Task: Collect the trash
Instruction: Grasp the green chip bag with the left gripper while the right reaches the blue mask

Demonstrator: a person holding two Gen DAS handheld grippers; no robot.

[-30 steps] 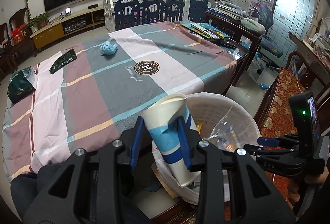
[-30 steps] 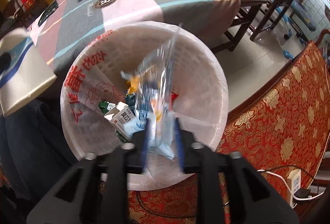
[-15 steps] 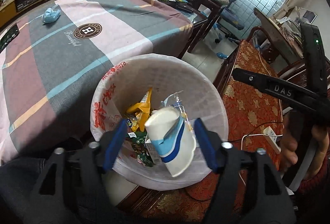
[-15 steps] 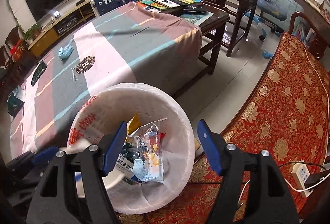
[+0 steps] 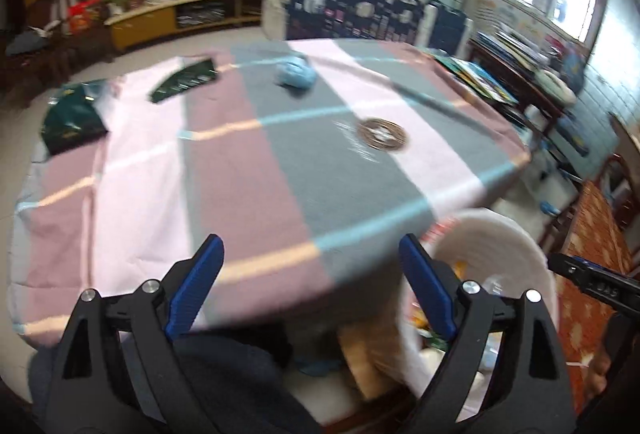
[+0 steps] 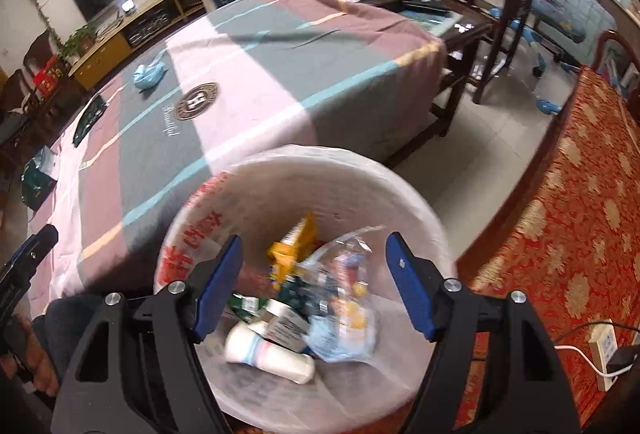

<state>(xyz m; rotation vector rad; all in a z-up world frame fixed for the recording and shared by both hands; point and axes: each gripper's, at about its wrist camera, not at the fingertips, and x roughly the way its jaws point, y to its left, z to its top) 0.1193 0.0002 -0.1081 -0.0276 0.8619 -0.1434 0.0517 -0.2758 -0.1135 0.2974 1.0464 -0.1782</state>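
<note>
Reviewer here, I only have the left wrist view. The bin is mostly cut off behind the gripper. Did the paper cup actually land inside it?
Observer: Yes. The right wrist view shows the paper cup lying on its side in the white bin.
Operator: And the clear plastic bag?
Observer: The clear plastic bag lies in the bin beside the cup; the right gripper is opening above it, nothing between its fingers.
Operator: Anything beside the bin?
Observer: A white power strip on the red patterned cushion.
</note>
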